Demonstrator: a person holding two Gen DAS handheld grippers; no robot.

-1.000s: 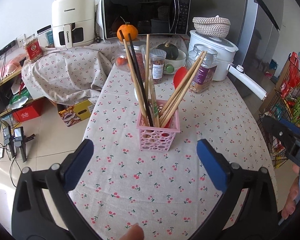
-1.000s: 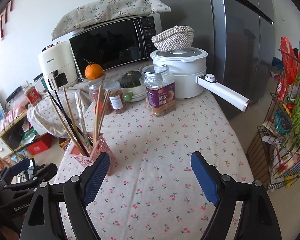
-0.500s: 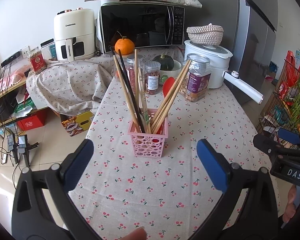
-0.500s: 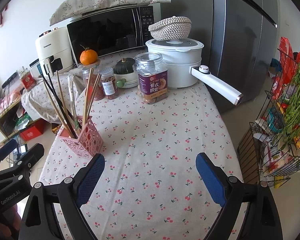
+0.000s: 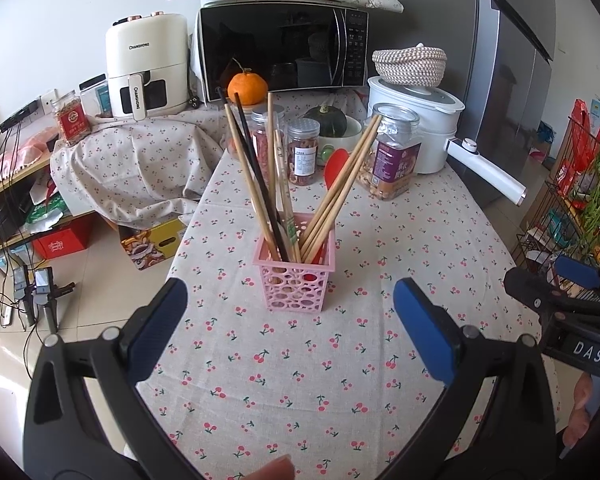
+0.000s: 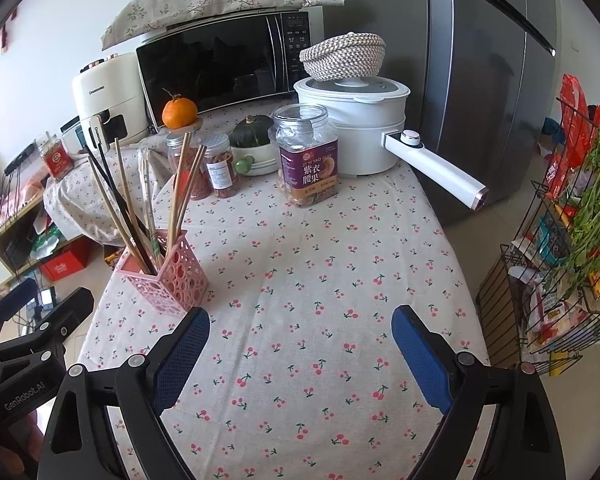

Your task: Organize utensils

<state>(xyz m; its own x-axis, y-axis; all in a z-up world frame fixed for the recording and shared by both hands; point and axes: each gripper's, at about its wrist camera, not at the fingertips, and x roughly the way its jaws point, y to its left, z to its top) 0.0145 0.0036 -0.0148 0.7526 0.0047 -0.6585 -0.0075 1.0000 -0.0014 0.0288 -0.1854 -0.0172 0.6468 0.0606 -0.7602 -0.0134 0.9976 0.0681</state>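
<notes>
Judged step: utensils all stowed, task near done; no loose pieces visible on the surface (image 5: pixel 340 360). Pink holder (image 5: pixel 295 276) sits frame centre, chopsticks (image 5: pixel 260 184) standing handles-down, long axes near-vertical, fanned left and right. Left claw (image 5: pixel 290 320) wide, empty. Right claw (image 6: pixel 300 344) wide, empty. Next: check, withdraw.

A pink perforated holder (image 5: pixel 295 276) stands upright on the cherry-print tablecloth (image 5: pixel 300 380), well in front of the microwave (image 5: pixel 284 46). Wooden chopsticks (image 5: pixel 340 194), two black ones (image 5: pixel 256 170) and a red spoon (image 5: pixel 335 166) lean fanned inside it.
</notes>
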